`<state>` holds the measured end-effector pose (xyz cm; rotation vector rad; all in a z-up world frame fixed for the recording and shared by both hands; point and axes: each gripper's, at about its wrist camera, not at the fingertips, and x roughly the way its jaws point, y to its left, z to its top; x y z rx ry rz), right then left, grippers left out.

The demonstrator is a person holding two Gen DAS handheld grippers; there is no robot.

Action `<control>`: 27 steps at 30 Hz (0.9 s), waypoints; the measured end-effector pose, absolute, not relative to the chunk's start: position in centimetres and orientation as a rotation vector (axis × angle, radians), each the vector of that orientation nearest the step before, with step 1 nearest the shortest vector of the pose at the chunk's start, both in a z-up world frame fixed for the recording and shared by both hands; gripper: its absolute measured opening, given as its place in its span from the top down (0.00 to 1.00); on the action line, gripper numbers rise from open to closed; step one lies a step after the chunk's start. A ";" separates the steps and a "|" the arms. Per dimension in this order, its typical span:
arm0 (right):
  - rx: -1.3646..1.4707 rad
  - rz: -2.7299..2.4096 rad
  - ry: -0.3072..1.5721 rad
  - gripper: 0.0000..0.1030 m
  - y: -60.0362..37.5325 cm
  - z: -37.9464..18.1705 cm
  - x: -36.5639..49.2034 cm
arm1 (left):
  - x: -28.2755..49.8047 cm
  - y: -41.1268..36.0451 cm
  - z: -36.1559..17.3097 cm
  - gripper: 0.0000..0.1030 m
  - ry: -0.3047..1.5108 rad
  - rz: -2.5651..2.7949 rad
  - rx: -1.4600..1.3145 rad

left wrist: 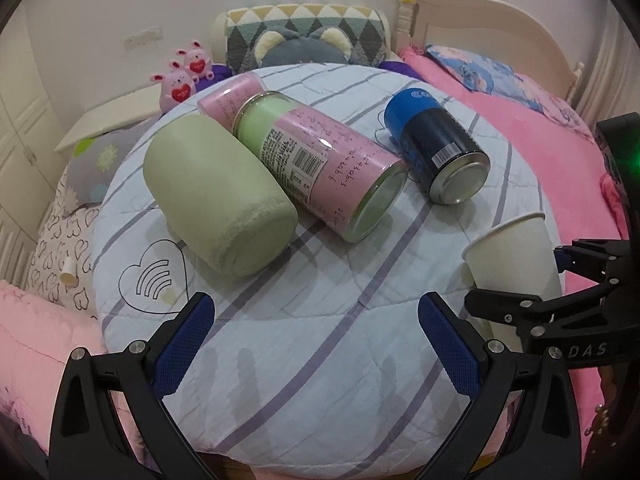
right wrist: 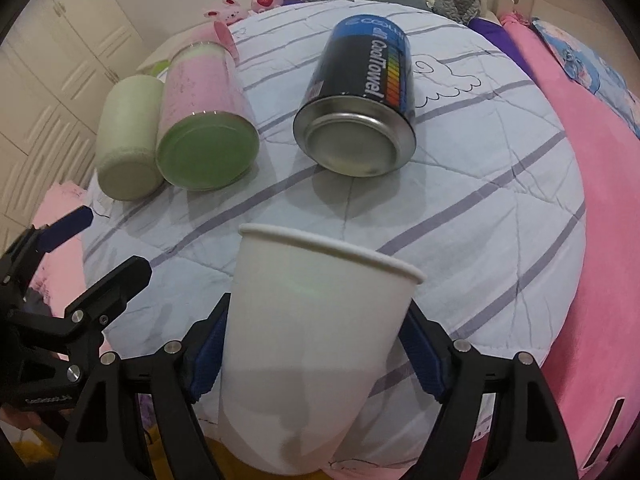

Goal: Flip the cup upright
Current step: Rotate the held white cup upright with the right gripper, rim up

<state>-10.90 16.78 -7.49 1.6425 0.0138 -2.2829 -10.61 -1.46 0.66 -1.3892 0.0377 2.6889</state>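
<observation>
Two tongs | right tongs (right wrist: pixel 316 354) clamp paper cup (right wrist: pixel 316 320) | left tongs (left wrist: pixel 316 344) wide, empty

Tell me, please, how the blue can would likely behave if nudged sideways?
The blue can lies on its side, so it would probably roll. The soft quilt may slow it. Its metal base suggests it is stiff, unlikely to dent.

2 wrist fisheye views, forward and downward.
Both face the quilted cushion (left wrist: pixel 320 360) closely (left view from farther left), sharing the blue can (left wrist: pixel 436 148) (right wrist: pixel 360 92).
</observation>
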 end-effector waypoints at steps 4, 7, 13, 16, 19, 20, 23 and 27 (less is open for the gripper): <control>1.628 -2.299 0.003 0.23 17.5 -6.9 -10.9 | -10.5 -1.3 0.9 0.00 0.030 2.694 -1.387; 1.601 -2.307 -0.007 0.23 18.0 -6.2 -10.6 | -10.1 -1.1 1.3 0.00 0.018 2.705 -1.374; 1.510 -2.321 0.014 0.23 18.8 -3.8 -9.4 | -8.8 -0.5 3.1 0.00 -0.027 2.738 -1.324; 1.452 -2.354 0.020 0.23 19.2 -2.0 -9.4 | -8.1 0.2 4.3 0.00 -0.065 2.747 -1.297; 1.389 -2.392 0.031 0.23 20.8 -0.7 -8.4 | -7.8 1.4 5.0 0.00 -0.092 2.732 -1.285; 1.373 -2.408 0.034 0.23 21.0 -0.6 -9.1 | -7.8 1.9 5.1 0.00 -0.087 2.730 -1.290; 1.309 -2.463 0.039 0.23 23.3 -0.1 -9.5 | -7.9 4.1 5.0 0.00 -0.073 2.721 -1.308; 1.237 -2.504 0.127 0.23 24.6 0.3 -9.7 | -8.5 6.7 3.8 0.00 -0.106 2.673 -1.367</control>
